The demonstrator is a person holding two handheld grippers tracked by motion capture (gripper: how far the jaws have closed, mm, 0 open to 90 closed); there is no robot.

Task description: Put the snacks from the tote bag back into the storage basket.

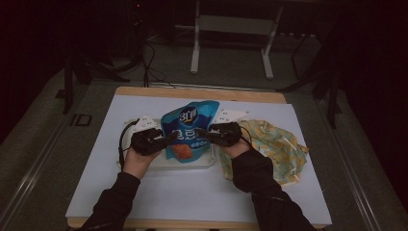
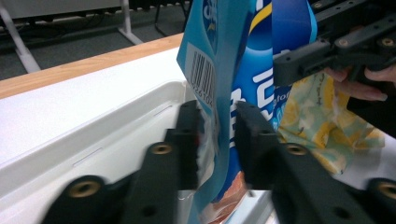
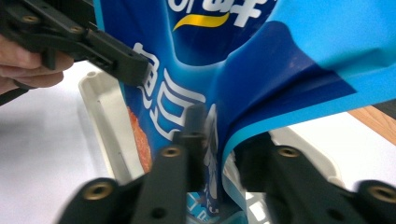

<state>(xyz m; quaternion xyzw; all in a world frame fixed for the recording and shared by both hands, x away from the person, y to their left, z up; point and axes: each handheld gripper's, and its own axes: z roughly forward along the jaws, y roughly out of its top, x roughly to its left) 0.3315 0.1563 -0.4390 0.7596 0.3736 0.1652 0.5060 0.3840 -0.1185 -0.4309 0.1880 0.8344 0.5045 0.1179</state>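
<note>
A blue snack bag [image 1: 187, 130] stands upright over a shallow white tray [image 1: 161, 164] in the middle of the white table top. My left gripper [image 1: 169, 138] pinches its left edge and my right gripper [image 1: 202, 132] pinches its right edge. In the left gripper view the bag [image 2: 252, 46] shows its barcode side, and its edge sits between my left gripper's [image 2: 217, 135] jaws above the tray [image 2: 140, 107]. In the right gripper view my right gripper [image 3: 219, 140] is shut on a fold of the bag [image 3: 261, 70]. The tray [image 3: 100, 107] lies below it.
A yellow patterned cloth bag [image 1: 276, 144] lies crumpled on the table right of the tray, also in the left gripper view [image 2: 317, 116]. The white table cover [image 1: 192, 192] has a wooden edge at the back. A white metal frame [image 1: 231, 29] stands on the floor beyond.
</note>
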